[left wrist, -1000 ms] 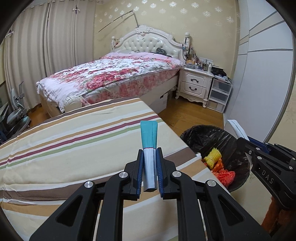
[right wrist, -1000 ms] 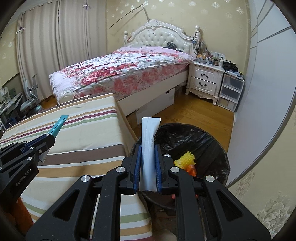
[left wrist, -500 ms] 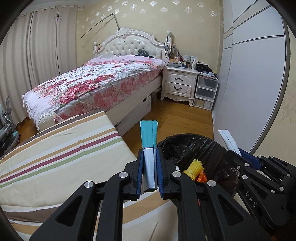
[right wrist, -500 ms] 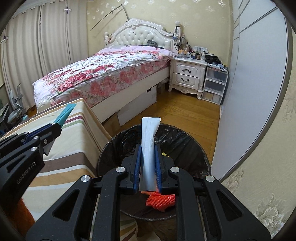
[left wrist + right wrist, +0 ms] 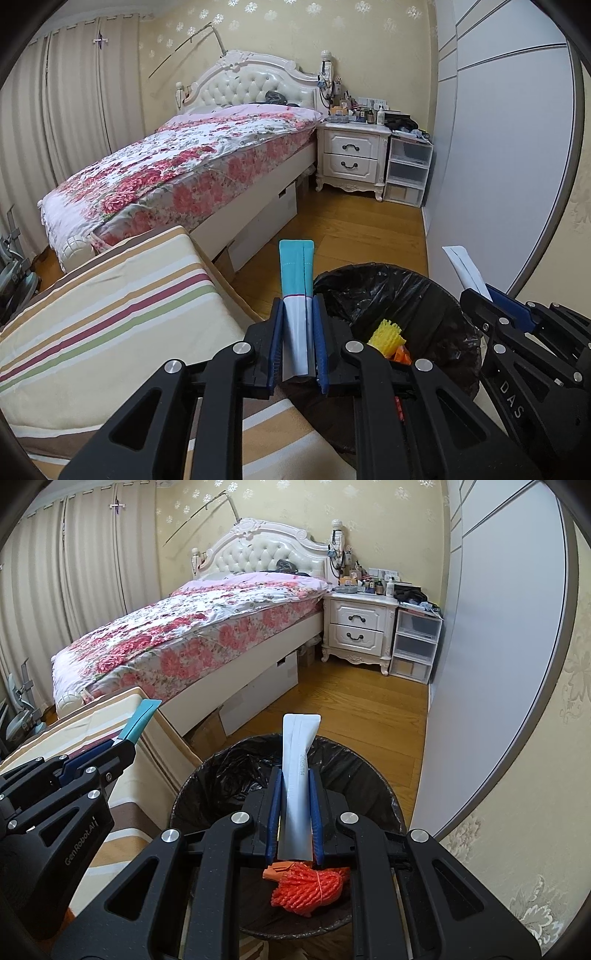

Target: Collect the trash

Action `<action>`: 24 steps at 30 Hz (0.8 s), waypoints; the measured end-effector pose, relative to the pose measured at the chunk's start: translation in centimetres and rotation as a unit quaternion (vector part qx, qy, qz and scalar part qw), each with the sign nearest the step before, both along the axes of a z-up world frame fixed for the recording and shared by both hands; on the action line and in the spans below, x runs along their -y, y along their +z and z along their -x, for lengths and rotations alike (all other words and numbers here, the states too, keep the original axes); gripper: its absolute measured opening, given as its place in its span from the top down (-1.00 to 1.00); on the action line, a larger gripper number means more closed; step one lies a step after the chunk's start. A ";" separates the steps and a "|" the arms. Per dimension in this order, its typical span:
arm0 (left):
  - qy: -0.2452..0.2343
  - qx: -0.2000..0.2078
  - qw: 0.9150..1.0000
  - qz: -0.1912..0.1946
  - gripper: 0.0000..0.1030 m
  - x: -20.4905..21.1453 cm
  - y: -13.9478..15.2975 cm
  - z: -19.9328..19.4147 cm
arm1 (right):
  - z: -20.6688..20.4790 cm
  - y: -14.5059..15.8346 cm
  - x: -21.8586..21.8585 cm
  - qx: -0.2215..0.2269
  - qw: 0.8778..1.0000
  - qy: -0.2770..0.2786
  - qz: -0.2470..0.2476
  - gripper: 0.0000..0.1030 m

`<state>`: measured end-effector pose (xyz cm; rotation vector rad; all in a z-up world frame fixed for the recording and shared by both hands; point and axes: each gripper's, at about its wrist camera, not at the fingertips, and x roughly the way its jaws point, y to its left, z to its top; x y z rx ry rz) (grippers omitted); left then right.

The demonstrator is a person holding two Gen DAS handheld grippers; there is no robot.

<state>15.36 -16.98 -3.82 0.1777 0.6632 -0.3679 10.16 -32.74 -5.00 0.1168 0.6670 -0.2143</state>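
Both grippers, the left gripper (image 5: 298, 345) clamping a teal-and-white wrapper (image 5: 296, 291) and the right gripper (image 5: 294, 812) clamping a white wrapper (image 5: 298, 775), hover by the black-lined trash bin (image 5: 236, 764), apparently for dropping.

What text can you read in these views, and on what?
"GenRobot.AI": side of the left gripper.
"DAS": side of the right gripper.
"2025114", roughly; small and faint: white wrapper in the right gripper.
Nightstand bottles: labels too small to read.
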 end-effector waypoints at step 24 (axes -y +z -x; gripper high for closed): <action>0.042 0.010 0.999 0.000 -0.56 -2.6 0.8 1.3 | 2.0 1.1 -0.2 0.018 0.998 -0.040 0.033 -0.49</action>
